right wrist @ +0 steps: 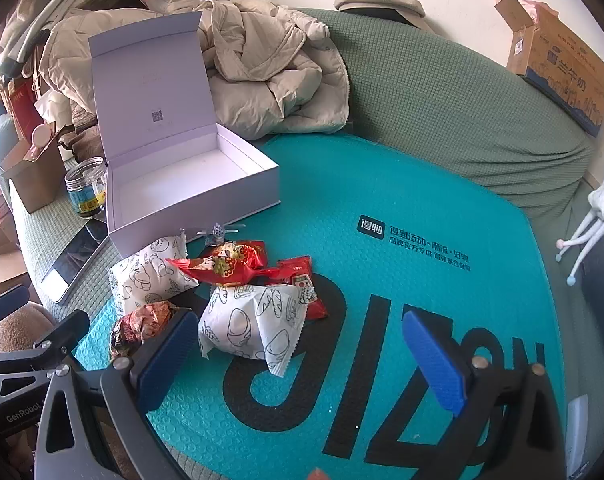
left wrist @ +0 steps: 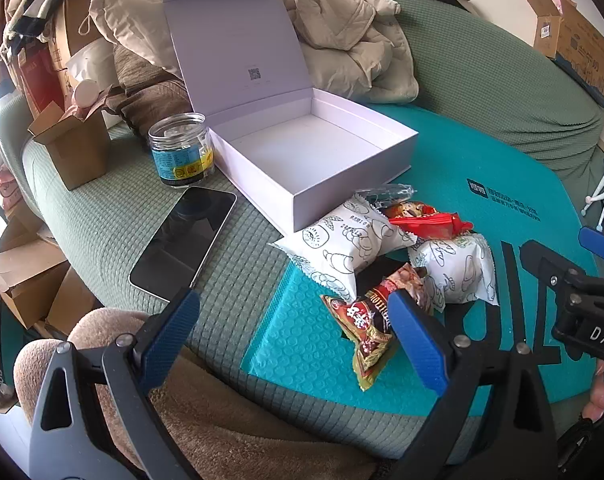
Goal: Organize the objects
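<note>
An open white box (left wrist: 302,148) (right wrist: 190,176) with its lid up stands empty on the sofa. In front of it lies a heap of snack packets: two white printed packets (left wrist: 342,244) (right wrist: 250,328), red packets (left wrist: 426,220) (right wrist: 226,264) and a brown-red packet (left wrist: 374,320) (right wrist: 142,324). A small clear-wrapped item (left wrist: 390,194) (right wrist: 218,234) lies by the box. My left gripper (left wrist: 294,344) hangs open above the sofa, its right pad over the brown-red packet. My right gripper (right wrist: 302,356) is open, low over the teal mailer with the near white packet between its fingers, untouched.
A teal bubble mailer (left wrist: 502,208) (right wrist: 402,280) lies under the packets. A phone (left wrist: 182,236) (right wrist: 74,260), a glass jar (left wrist: 182,148) (right wrist: 86,188) and a small cardboard box (left wrist: 78,148) sit left of the white box. A beige jacket (right wrist: 270,72) is heaped behind. The right gripper's body (left wrist: 574,284) shows at the right.
</note>
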Demonstrator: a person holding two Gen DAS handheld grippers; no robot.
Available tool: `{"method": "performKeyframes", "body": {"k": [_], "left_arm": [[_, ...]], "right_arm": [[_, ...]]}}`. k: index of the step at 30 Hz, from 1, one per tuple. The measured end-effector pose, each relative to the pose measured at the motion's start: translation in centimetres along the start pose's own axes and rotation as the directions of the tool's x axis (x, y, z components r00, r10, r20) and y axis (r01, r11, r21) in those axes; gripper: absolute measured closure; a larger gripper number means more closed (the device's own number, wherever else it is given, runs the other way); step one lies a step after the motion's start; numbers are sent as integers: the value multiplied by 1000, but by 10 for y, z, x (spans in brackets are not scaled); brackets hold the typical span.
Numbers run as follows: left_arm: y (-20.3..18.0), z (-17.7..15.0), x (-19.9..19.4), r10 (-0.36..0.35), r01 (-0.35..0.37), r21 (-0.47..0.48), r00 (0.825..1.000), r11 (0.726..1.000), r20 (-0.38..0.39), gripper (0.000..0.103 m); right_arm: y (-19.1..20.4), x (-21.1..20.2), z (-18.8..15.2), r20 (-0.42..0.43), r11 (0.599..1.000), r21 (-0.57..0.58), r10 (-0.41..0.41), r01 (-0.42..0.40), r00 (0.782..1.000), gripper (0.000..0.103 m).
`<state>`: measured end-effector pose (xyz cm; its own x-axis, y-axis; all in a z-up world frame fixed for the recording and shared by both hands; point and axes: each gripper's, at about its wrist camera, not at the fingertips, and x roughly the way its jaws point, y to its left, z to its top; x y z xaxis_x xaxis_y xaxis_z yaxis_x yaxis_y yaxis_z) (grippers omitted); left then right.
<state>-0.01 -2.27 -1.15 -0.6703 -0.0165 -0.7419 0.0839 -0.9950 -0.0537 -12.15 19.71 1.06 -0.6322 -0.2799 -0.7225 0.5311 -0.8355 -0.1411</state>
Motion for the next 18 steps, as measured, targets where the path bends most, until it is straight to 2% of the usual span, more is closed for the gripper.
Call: {"method": "performKeyframes", "body": {"k": [18], "left_arm": [[-2, 0, -3, 4, -4, -7, 1000, 1000, 0, 7]], "right_arm": [[-2, 1, -1, -8, 1000, 0, 1, -1, 1000, 0]]}}
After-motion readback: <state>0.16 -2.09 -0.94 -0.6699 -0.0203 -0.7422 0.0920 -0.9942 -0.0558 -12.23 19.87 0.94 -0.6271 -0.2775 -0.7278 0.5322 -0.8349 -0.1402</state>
